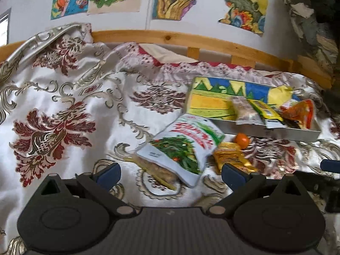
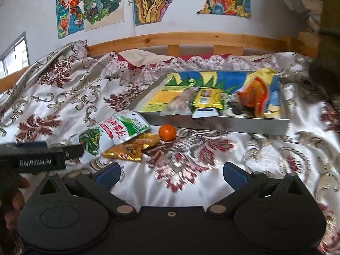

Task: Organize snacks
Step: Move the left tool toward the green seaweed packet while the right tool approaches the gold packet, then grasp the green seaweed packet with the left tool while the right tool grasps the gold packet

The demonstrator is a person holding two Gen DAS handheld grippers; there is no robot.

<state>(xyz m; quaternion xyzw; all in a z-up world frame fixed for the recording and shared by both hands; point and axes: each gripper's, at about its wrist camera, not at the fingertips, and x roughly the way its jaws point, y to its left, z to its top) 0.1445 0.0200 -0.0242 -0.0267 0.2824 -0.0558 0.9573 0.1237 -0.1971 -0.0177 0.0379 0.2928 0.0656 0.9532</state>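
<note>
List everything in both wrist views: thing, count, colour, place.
tray: 1, grey metal with a colourful drawn liner, on the bedspread, far right
packets in tray: 3; clear-brown, yellow-green, orange-yellow, along its near side
white-green pouch: 1, on the bedspread left of the tray, overlapping the gold packet
gold packet: 1, partly under the pouch
clear packet: 1, beige contents, sticking out under the pouch's near end
orange fruit: 1, just in front of the tray
bedspread: 1, white with red-gold floral
bed rail: 1, wood, behind
drawings: several, multicoloured, on wall
left gripper: open, over the pouch
right gripper: open, over bare bedspread
</note>
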